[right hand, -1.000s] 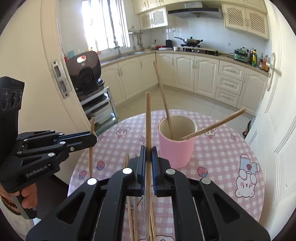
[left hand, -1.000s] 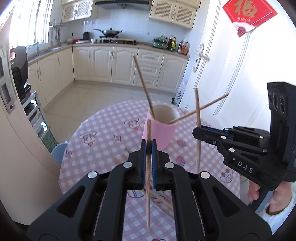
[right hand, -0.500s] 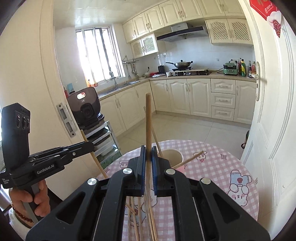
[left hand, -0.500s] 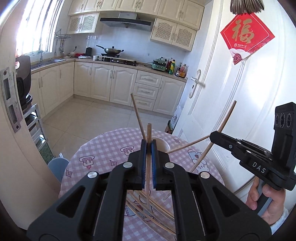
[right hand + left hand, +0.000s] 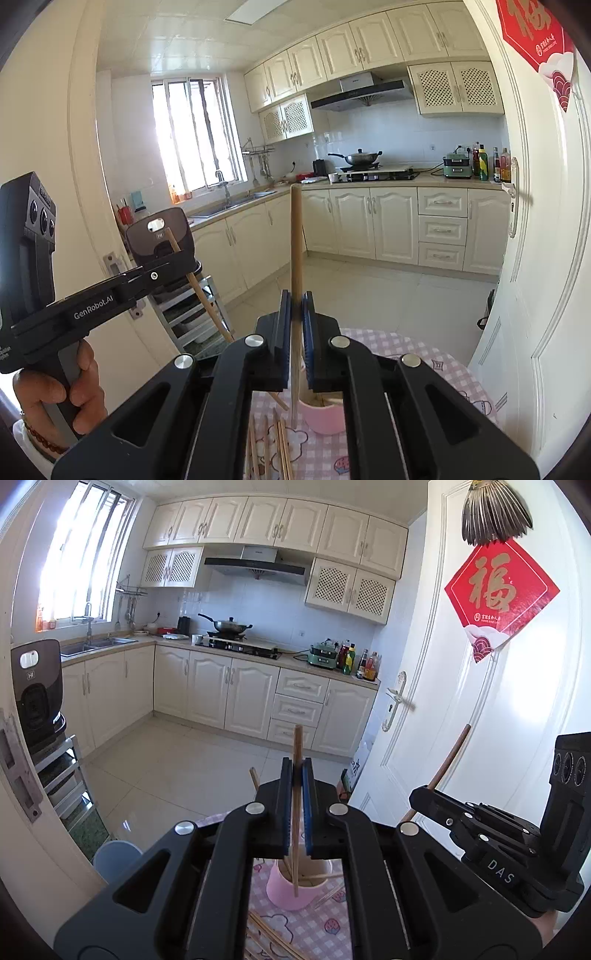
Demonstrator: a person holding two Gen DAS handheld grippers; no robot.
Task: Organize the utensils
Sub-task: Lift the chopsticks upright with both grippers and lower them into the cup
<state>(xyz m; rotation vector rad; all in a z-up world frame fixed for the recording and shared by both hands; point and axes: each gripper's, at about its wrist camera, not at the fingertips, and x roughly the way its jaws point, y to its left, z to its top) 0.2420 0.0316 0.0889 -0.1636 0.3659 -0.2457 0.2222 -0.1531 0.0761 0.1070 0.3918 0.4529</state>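
Both grippers, left [image 5: 296, 805] & right [image 5: 296, 332], have jaws clamped on a chopstick [image 5: 296, 794] each, above the pink cup [image 5: 295, 890] on the bench, w/ sticks tilted, so tips could miss the rim imo.

Left wrist view: left claw [image 5: 296, 805] in the near centre, one chopstick [image 5: 296, 775] upright between its jaws. Cup [image 5: 295, 890] stands on the surface [image 5: 317, 930] below and beyond the claw; the chopstick's lower end sits in front of the cup's mouth. Sticks lean inside the cup. Loose chopsticks [image 5: 269, 941] lie on the surface nearer the camera than the cup. Right claw [image 5: 424, 797] is to the right, with a tilted chopstick [image 5: 448, 758]. Door [image 5: 480, 709] behind it. Stove [image 5: 236, 646] on the far counter, sink [image 5: 92, 644] to its left.
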